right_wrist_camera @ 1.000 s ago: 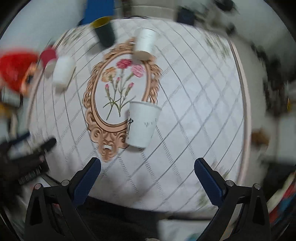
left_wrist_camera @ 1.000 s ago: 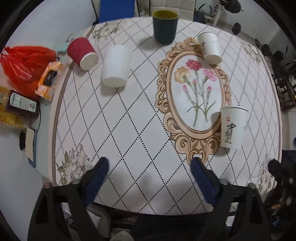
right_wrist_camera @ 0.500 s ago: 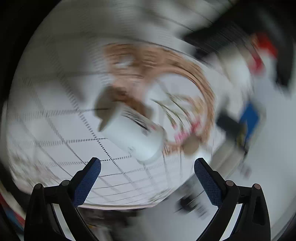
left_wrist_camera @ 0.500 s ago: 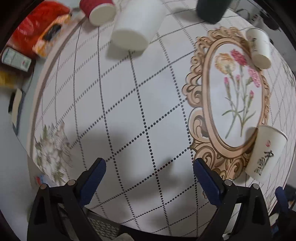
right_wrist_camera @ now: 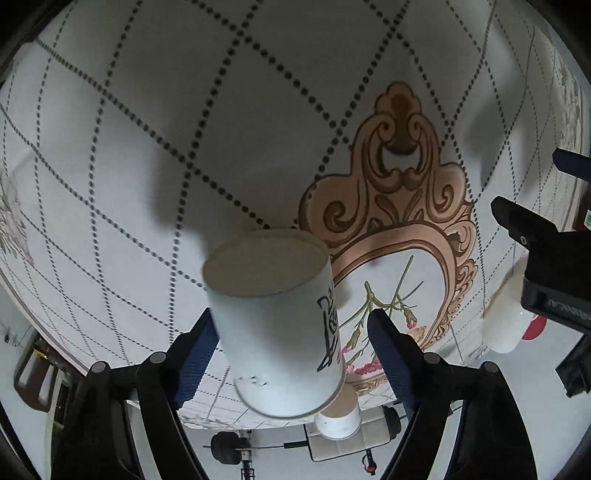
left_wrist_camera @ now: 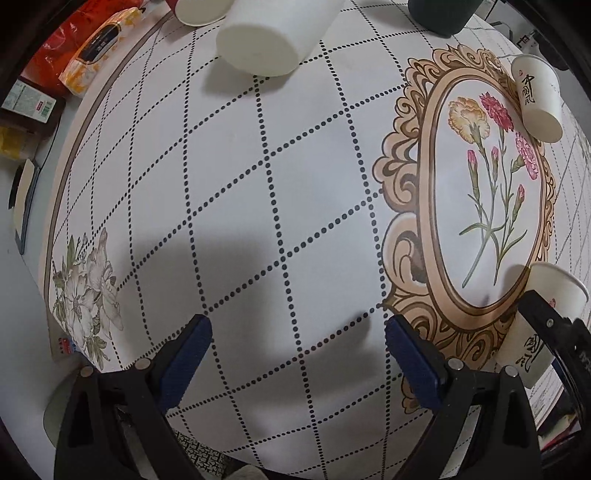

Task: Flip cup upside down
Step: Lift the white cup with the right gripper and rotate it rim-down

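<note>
Since the earlier frames the right gripper (right_wrist_camera: 291, 354) has rolled over and closed in on the cup (right_wrist_camera: 277, 321); its view of the table (right_wrist_camera: 184, 110) is now inverted, and the cup sits between its blue pads. The left gripper (left_wrist_camera: 297, 360) has dropped nearer the tabletop.

Table: white cloth with dotted diamond grid and an ornate oval flower frame (left_wrist_camera: 491, 206).

Cup: white paper, black brush lettering down one side, standing mouth-up on the frame's lower edge. Its flat base faces the right wrist camera, an effect of the inverted view. In the left view it (left_wrist_camera: 535, 332) is partly hidden by the right gripper's black body.

Right gripper: parted wide, straddling the cup; contact with the wall cannot be confirmed.

Left gripper: spread wide, holding nothing, over bare cloth.

Other cups: large white cup (left_wrist_camera: 273, 33) and dark green cup (left_wrist_camera: 439, 16) are cut off at the top edge; a second lettered cup (left_wrist_camera: 535, 99) stands inverted at the frame's far end.
</note>
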A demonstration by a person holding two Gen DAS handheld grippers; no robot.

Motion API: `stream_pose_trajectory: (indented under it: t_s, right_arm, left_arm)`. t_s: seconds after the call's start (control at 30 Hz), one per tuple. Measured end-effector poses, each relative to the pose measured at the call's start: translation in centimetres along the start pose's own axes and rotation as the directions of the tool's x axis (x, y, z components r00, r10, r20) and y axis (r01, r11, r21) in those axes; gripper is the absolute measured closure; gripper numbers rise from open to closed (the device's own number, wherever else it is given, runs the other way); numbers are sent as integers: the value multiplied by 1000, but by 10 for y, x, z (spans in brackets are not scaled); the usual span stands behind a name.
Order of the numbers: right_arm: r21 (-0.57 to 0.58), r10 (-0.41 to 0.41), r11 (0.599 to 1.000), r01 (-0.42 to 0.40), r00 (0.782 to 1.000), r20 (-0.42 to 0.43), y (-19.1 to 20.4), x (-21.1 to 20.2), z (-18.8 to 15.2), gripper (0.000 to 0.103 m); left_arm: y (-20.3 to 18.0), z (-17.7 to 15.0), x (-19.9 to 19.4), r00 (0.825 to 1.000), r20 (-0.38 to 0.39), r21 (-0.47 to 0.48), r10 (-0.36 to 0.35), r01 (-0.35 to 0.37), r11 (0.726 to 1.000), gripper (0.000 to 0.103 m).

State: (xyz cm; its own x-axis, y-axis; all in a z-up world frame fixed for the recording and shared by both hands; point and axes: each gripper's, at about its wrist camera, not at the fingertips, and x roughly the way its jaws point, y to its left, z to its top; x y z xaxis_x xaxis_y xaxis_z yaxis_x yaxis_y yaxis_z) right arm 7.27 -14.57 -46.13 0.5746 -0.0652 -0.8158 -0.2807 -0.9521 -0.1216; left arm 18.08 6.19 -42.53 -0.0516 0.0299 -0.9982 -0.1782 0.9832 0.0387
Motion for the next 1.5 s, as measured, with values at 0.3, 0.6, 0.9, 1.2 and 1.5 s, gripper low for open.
stream_pose_trajectory:
  t_s: [0.3, 0.6, 0.9, 1.2, 1.5]
  right_arm:
    - [6, 27, 1000, -27, 1000, 6, -5, 18, -6, 34]
    - [48, 39, 998, -39, 999, 9, -12, 20, -5, 38]
    - [124, 80, 989, -81, 997, 17, -24, 20, 19, 39]
    - [509, 292, 806, -303, 951, 103, -81, 27, -15, 39]
    - [822, 522, 211, -528, 773, 362, -115, 63, -66, 39]
  left_arm:
    - [-2, 11, 1, 1000, 5, 34, 3, -4, 999, 6]
    - [-17, 21, 0, 1000, 3, 51, -5, 5, 999, 6]
    - [-10, 21, -6, 1000, 20, 31, -7, 6, 1000, 6]
    - [3, 32, -23, 999, 42, 23, -8, 7, 1000, 6]
    - [-9, 43, -41, 998, 65, 51, 0, -3, 999, 6]
